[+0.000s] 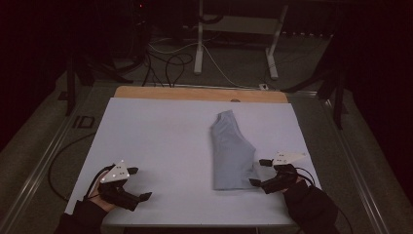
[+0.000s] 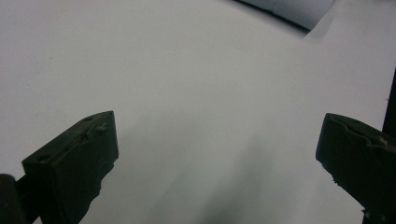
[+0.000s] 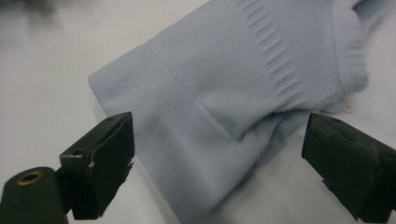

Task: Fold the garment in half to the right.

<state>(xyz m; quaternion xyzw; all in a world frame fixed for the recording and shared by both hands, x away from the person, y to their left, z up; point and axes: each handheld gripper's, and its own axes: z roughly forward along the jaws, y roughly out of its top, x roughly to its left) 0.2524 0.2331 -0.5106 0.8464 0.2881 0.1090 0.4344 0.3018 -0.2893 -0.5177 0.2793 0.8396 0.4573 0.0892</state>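
— While the right gripper [image 3: 217, 163] hovers with its jaws spread wide and empty, where's the cloth?

— Straight ahead of it: the folded pale-blue garment [image 3: 243, 88], ribbed hem between the jaws. I'd pinch both layers at that edge, low.

— And the left gripper [image 1: 139, 184]?

— Wide open too, gripping nothing, well off to the garment's side, over the bare white table [image 1: 160, 141].

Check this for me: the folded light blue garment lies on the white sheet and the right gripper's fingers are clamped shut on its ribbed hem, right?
Not quite. The right gripper is open: in the right gripper view its fingers stand wide apart on either side of the ribbed hem, not closed on it. The rest holds: the folded light blue garment lies on the white sheet.
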